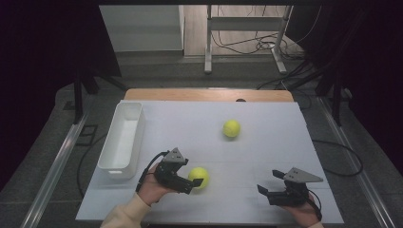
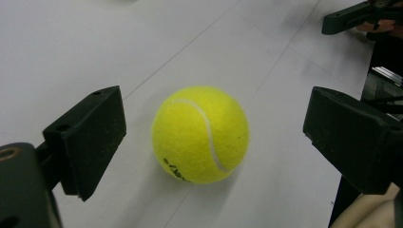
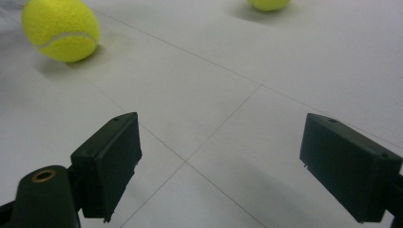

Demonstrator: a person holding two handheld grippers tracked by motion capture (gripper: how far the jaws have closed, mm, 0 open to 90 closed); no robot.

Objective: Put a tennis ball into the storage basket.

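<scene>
Yellow felt marks the near tennis ball (image 1: 198, 176), which sits on the white table (image 1: 266, 156) toward its near edge, a little left of centre. The left gripper (image 1: 196, 183), held in the person's left hand (image 1: 153, 189), is brought up to this ball from its left, and in the high view the black jaw tips reach around the ball's near and far sides. In the left gripper view the same ball (image 2: 200, 134) rests on the table between the two jaws, which are spread wide; a clear gap of white table shows on each side of it, so neither jaw touches the felt. A white seam curves across the ball's top, and some dark print shows low on its near side. The right gripper (image 1: 269, 183) is held in the person's right hand (image 1: 304, 214) at the near right of the table, well apart from the near ball, with its grey three-cornered plate (image 1: 303, 175) on top and its jaws pointing left. In the right gripper view its jaws stand spread, with bare white table and thin panel lines between them and nothing held; the near ball (image 3: 61, 30) lies far off at the upper left. A second tennis ball (image 1: 231, 128) lies farther out, right of centre, well apart from both grippers. A long white bin (image 1: 121, 140) stands along the left side of the table, its near end just left of the left gripper.
</scene>
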